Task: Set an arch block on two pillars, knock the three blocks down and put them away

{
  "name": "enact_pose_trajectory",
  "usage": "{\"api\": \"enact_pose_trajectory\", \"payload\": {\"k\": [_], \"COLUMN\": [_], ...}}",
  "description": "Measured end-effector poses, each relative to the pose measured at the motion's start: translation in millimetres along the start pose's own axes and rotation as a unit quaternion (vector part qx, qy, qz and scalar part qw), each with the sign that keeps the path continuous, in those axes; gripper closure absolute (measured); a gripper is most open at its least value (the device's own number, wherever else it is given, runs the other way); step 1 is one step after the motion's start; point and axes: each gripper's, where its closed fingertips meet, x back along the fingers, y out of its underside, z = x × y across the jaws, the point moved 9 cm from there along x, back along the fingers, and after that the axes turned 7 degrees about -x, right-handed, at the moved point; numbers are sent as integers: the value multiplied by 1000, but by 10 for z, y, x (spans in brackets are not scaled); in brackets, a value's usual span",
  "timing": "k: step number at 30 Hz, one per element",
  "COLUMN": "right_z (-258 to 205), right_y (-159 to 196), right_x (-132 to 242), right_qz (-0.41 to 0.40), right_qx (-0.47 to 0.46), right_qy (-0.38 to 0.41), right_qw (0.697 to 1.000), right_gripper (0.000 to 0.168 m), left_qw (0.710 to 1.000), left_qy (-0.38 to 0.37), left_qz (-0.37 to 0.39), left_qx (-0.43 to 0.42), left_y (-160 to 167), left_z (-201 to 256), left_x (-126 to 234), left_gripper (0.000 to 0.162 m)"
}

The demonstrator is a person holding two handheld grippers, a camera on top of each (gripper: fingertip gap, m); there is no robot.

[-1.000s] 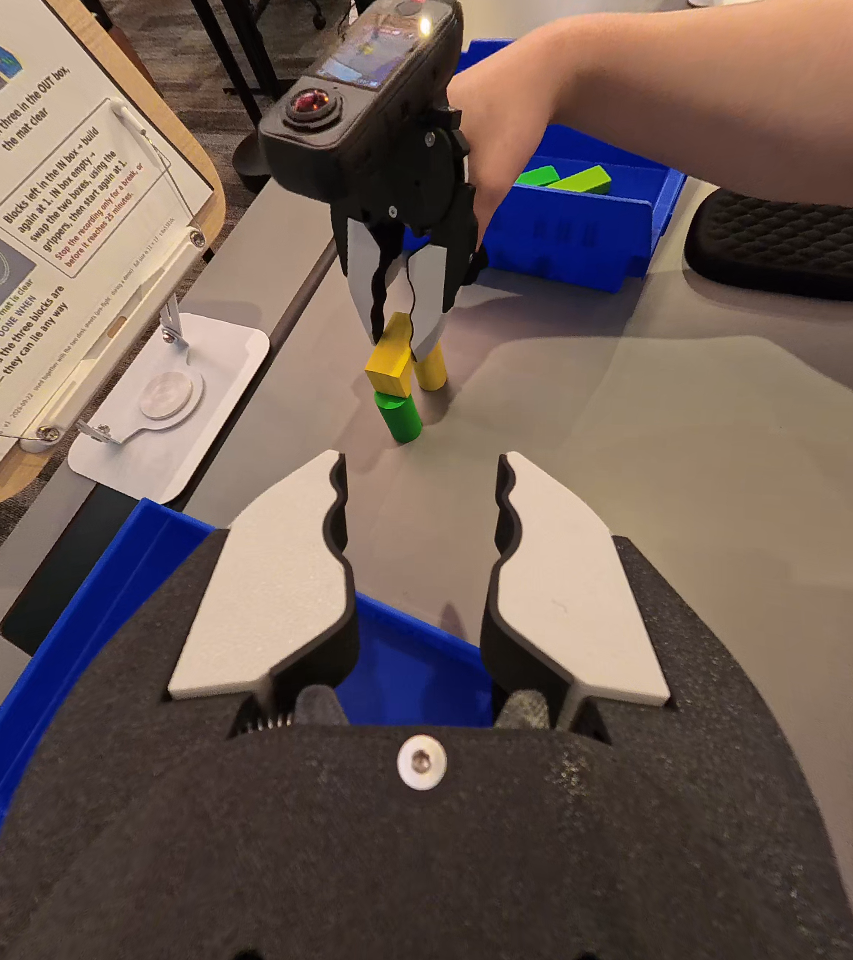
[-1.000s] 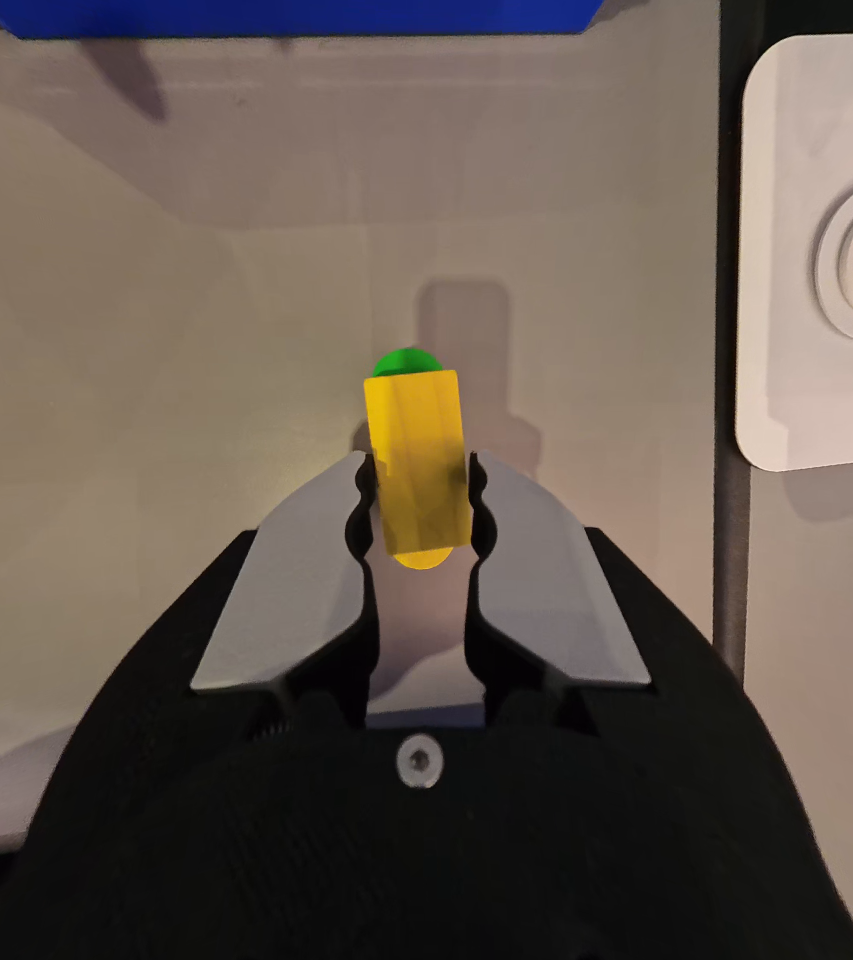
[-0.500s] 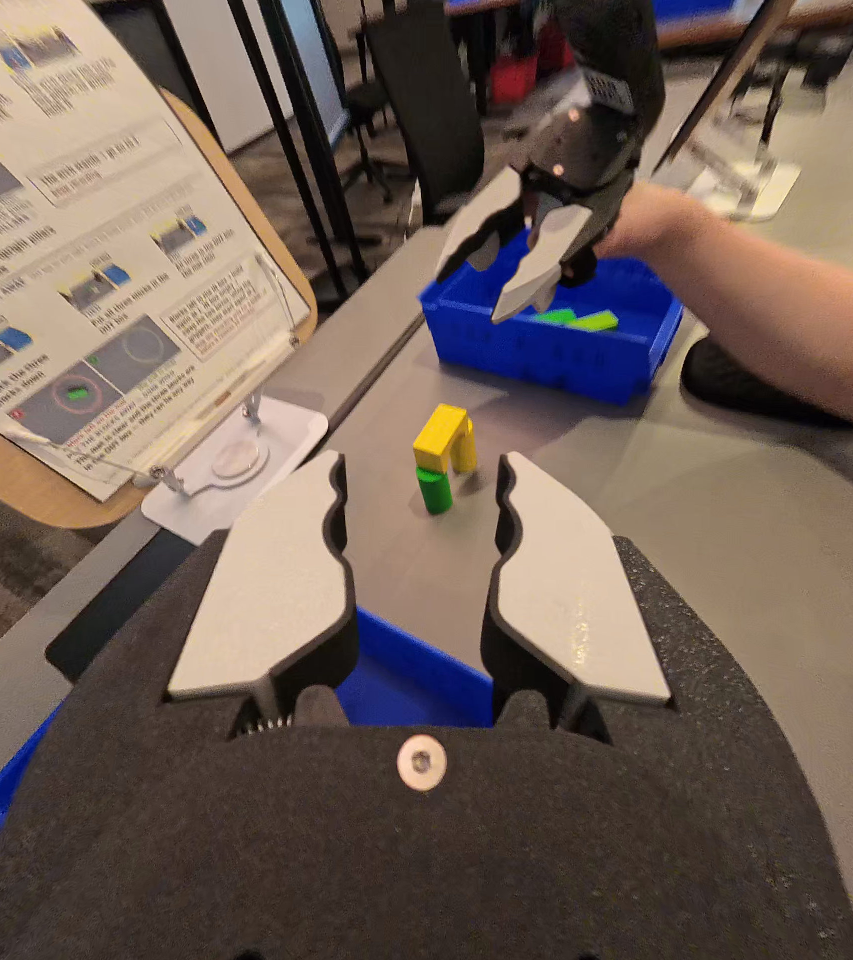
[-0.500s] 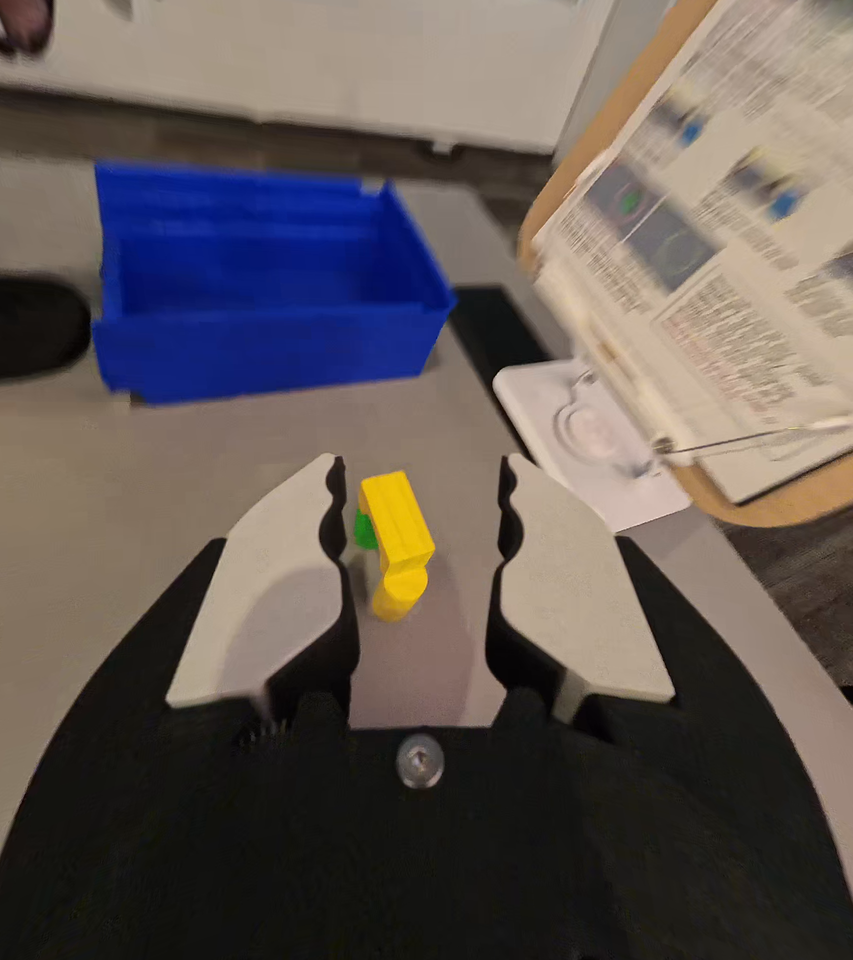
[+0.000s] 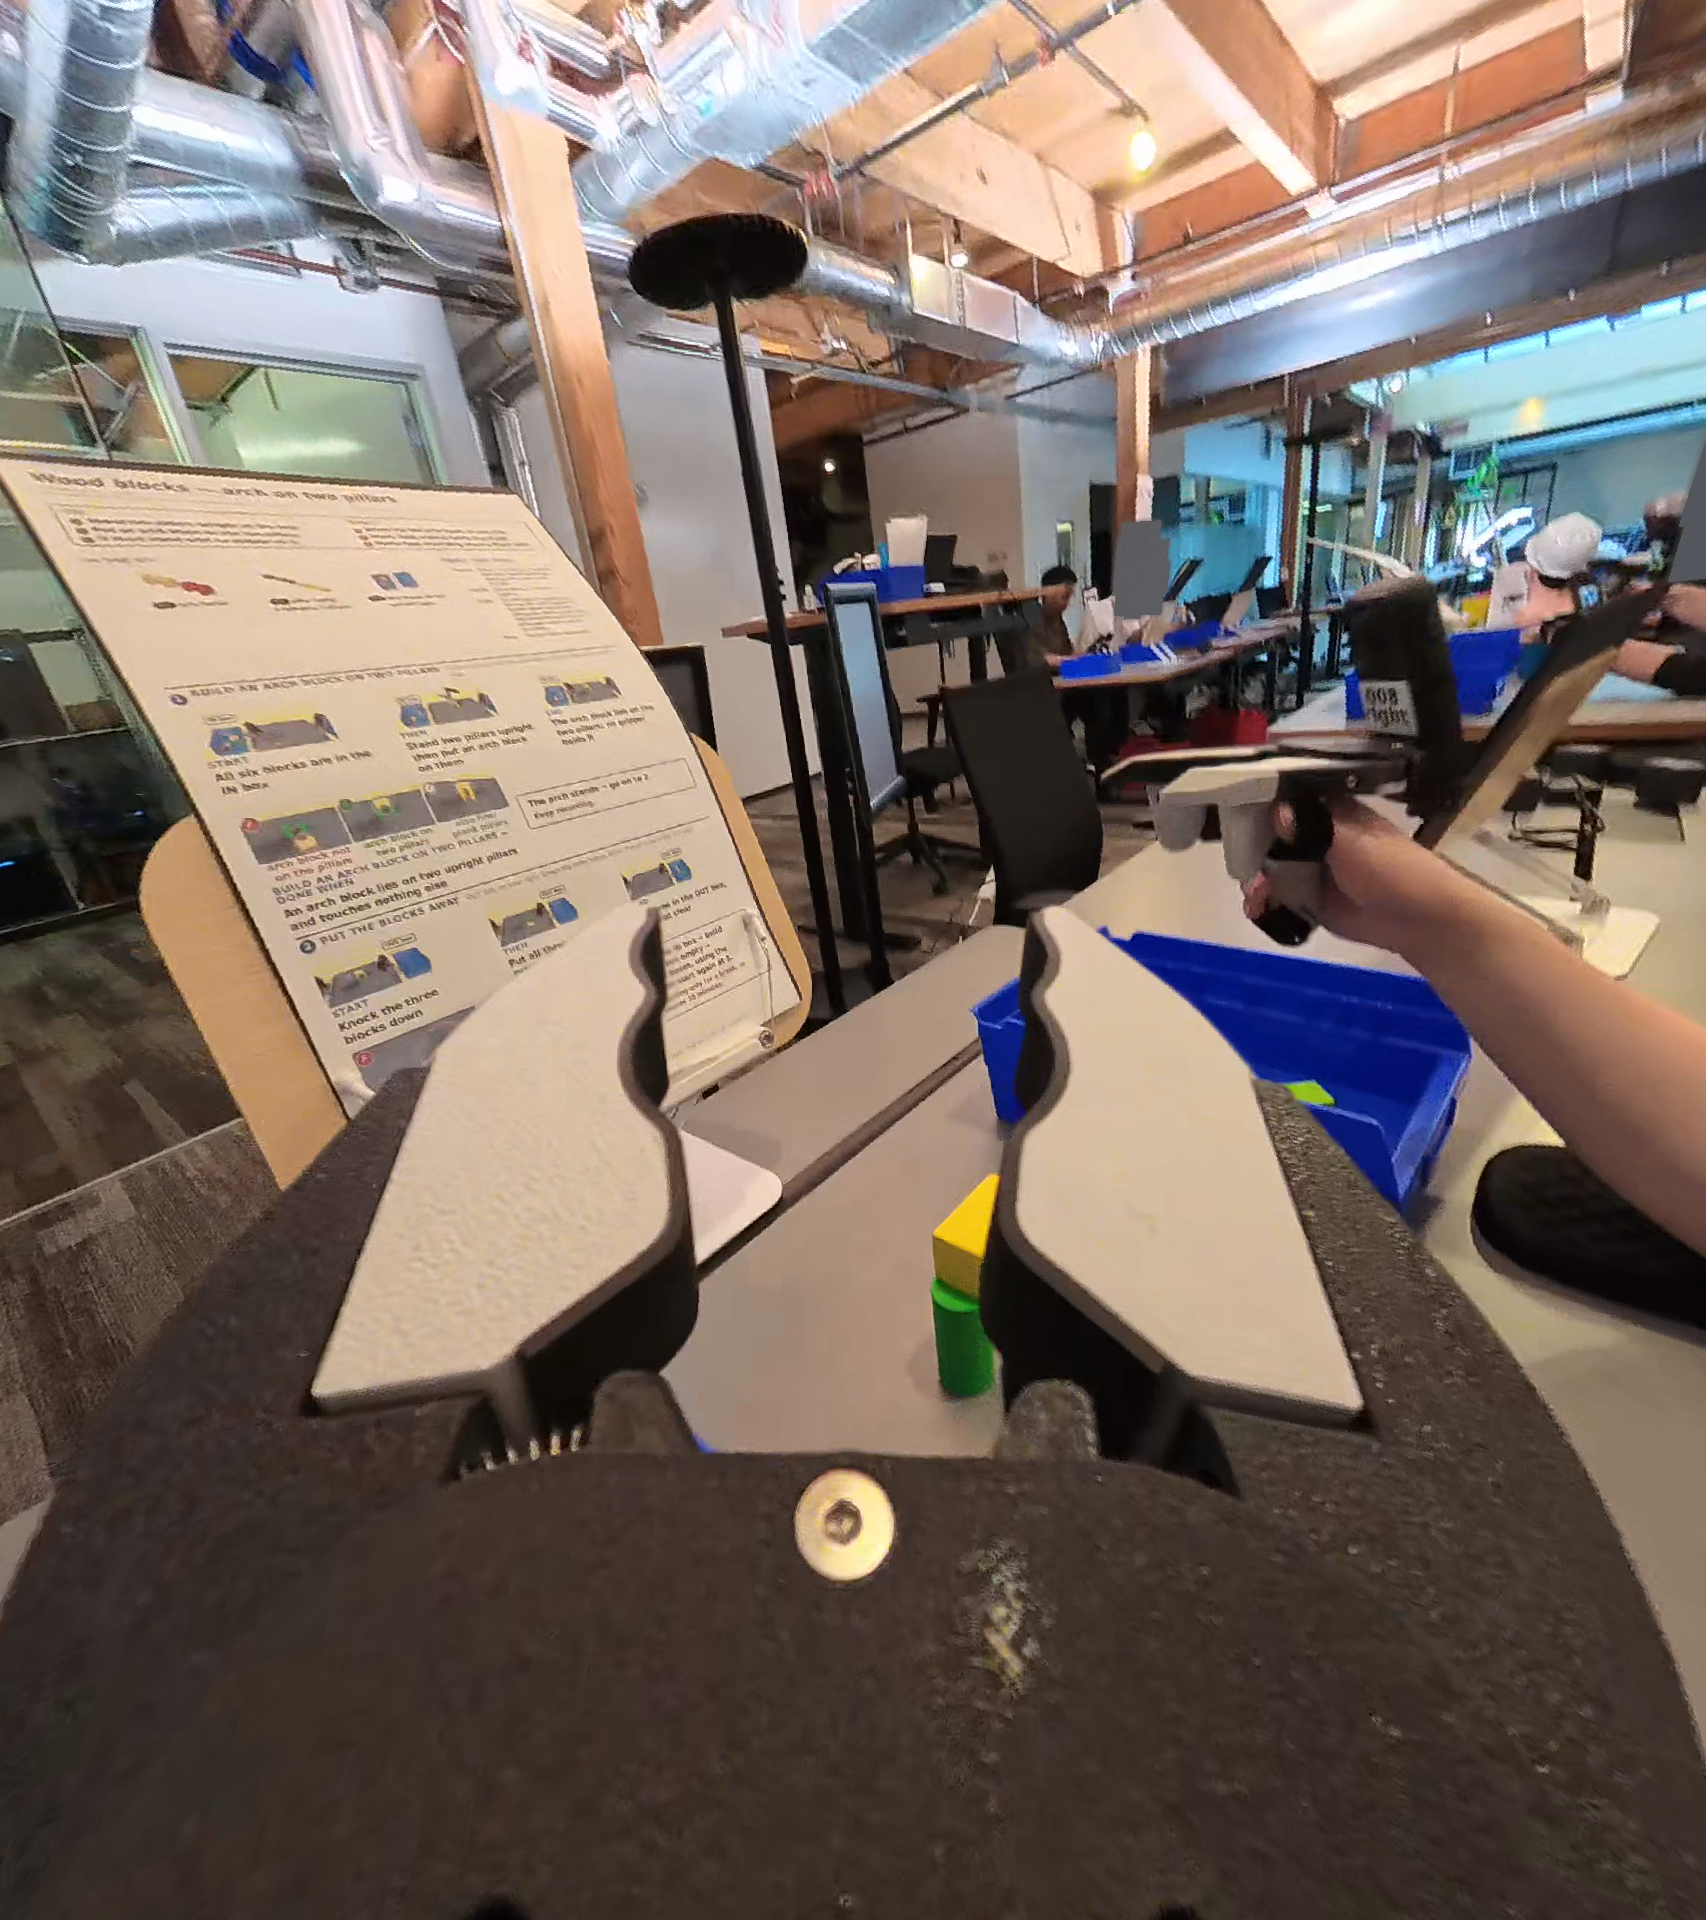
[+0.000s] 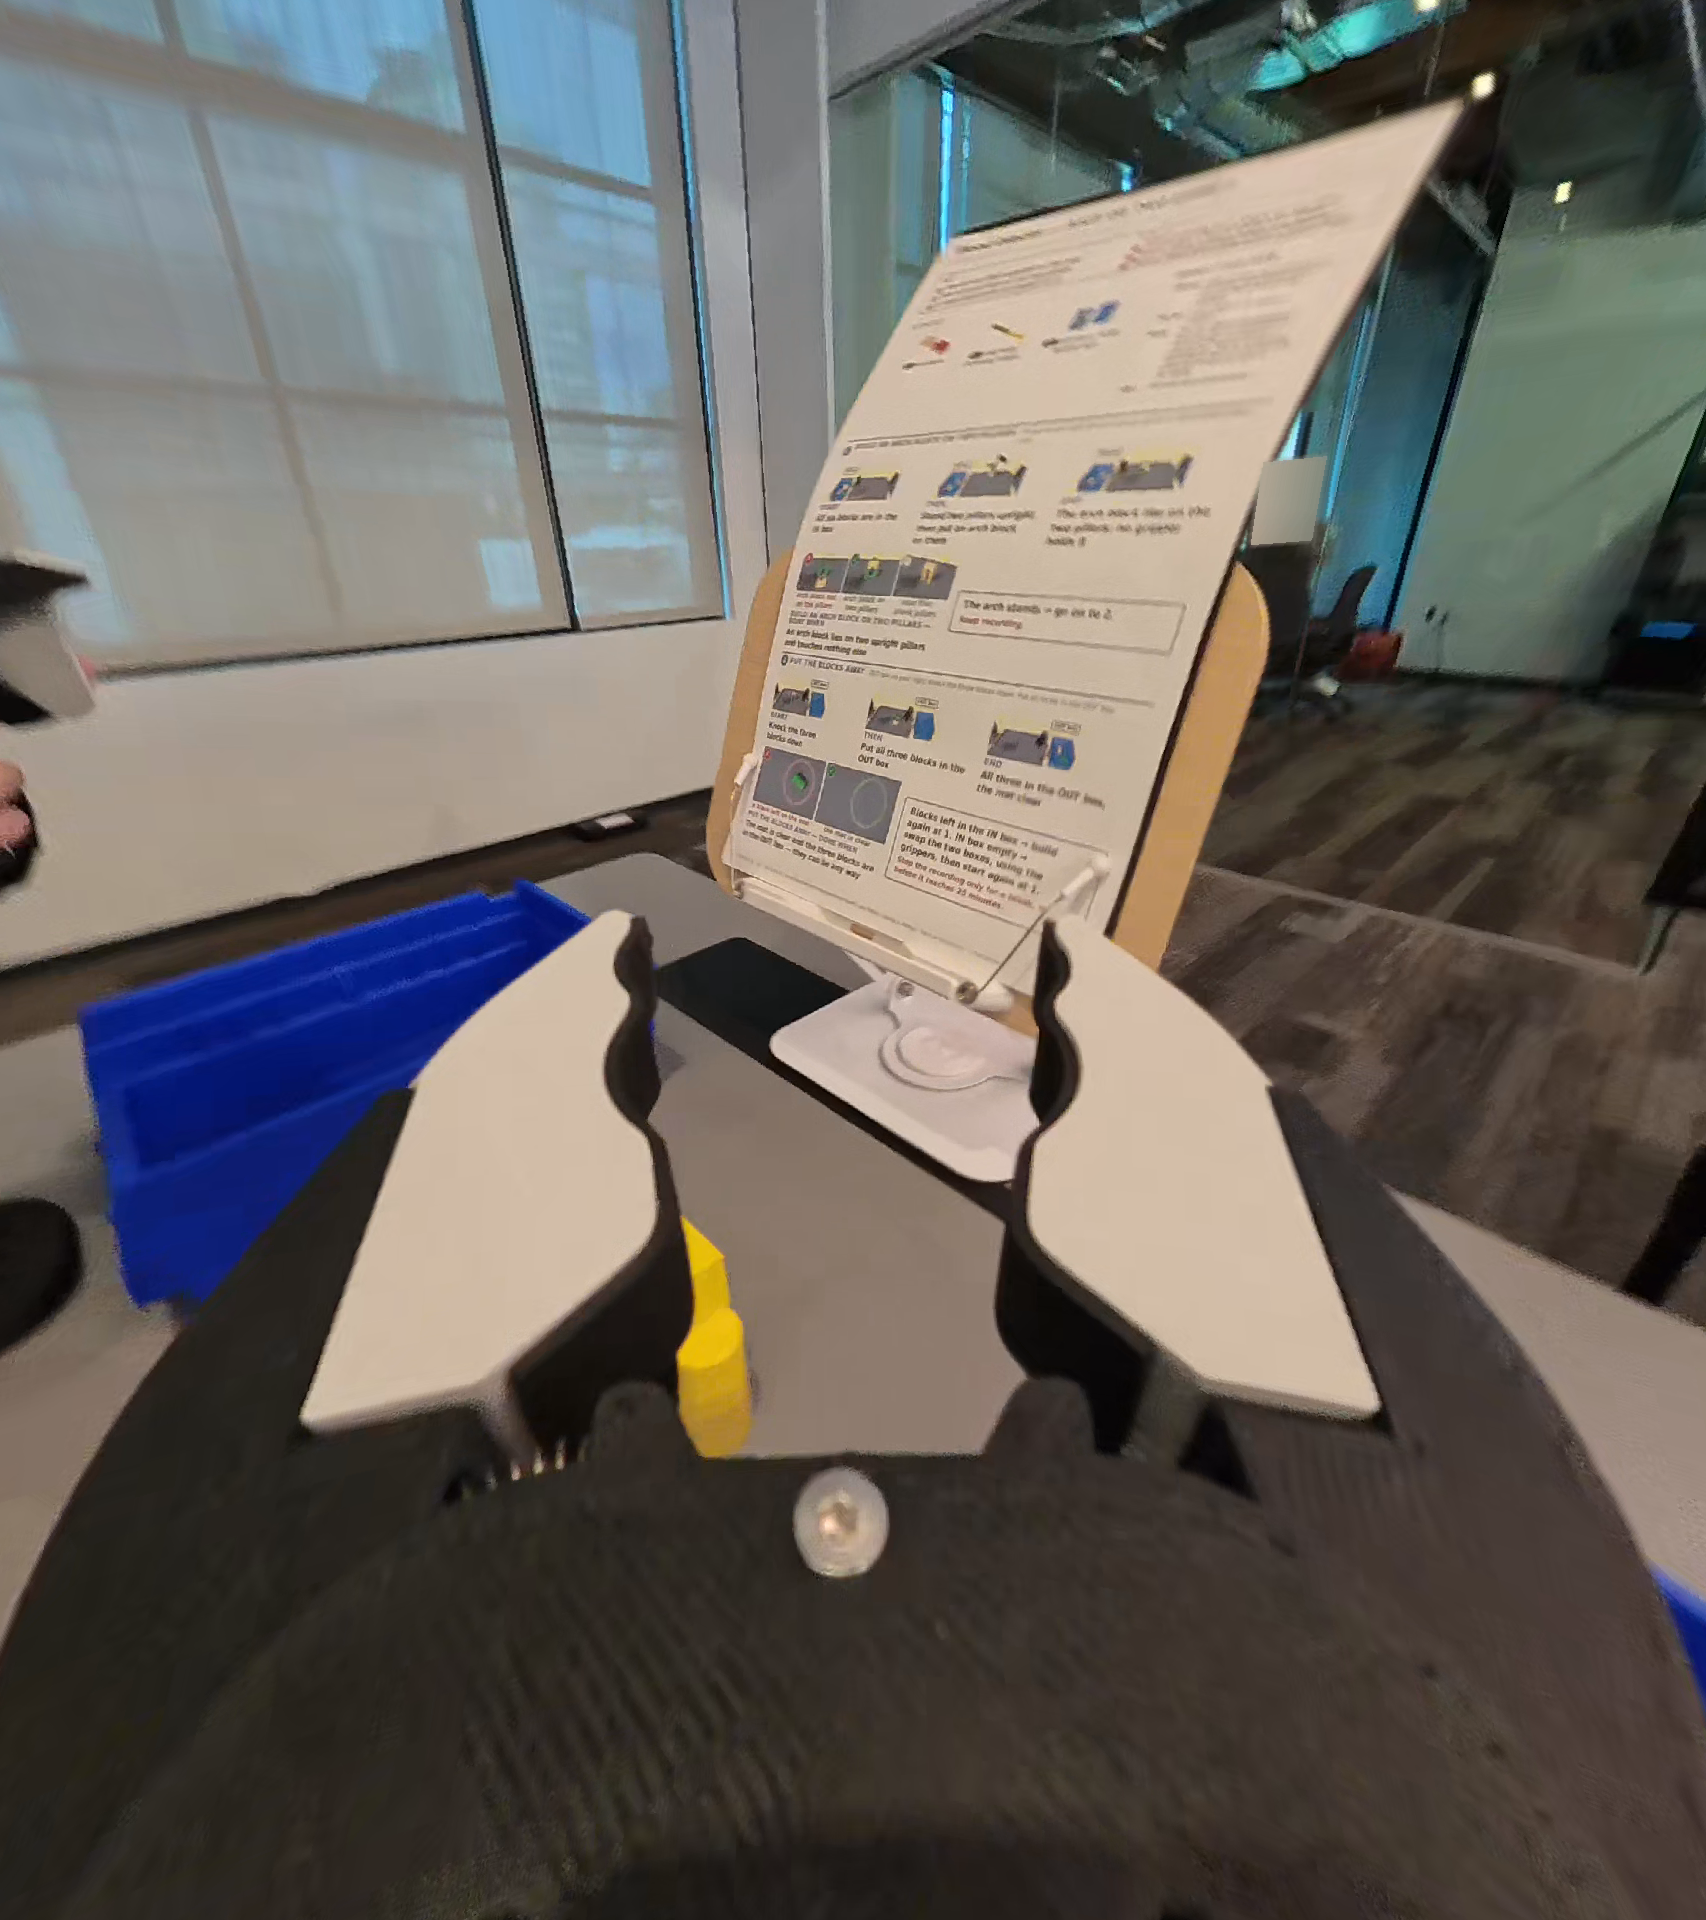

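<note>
Both grippers raised off, arch [image 5: 963,1233] standing

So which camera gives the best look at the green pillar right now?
The left wrist view: the green pillar stands upright under the yellow arch block, partly behind a finger. The right wrist view shows no green, only yellow blocks.
</note>
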Motion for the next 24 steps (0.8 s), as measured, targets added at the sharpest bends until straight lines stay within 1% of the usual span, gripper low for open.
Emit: {"api": "enact_pose_trajectory", "payload": {"k": [3, 5, 7, 10, 14, 17, 21, 22, 24], "right_z": [86, 110, 121, 136, 100, 44, 7, 1, -12], "right_y": [-24, -49, -76, -102, -108, -113, -105, -102, -86], "right_x": [36, 76, 127, 190, 205, 203, 171, 164, 147], "right_qz": [19, 39, 74, 121, 130, 145, 138, 139, 133], "right_qx": [-70, -89, -77, -47, -21, 6, 10, 8, 10], "right_qy": [-23, -28, -21, 6, 9, 6, -5, -8, -12], "right_qw": [997, 995, 994, 992, 991, 989, 990, 990, 991], "right_gripper": [97, 98, 106, 107, 106, 104, 106, 107, 117], "left_qw": [1000, 999, 999, 999, 998, 998, 997, 997, 998], "left_qy": [-6, -12, -13, -5, 15, 28, 49, 47, 41], "left_qz": [7, 9, 10, 4, -1, 13, -8, -10, -11], "left_qx": [21, 32, 41, 53, 55, 60, 61, 57, 51], "left_y": [31, 69, 111, 172, 222, 265, 337, 343, 326], "left_z": [-12, -23, -29, -11, 88, 165, 231, 235, 229], "left_x": [-38, -72, -109, -171, -278, -363, -458, -463, -448], "left_gripper": [95, 94, 95, 97, 101, 106, 105, 106, 107]}}
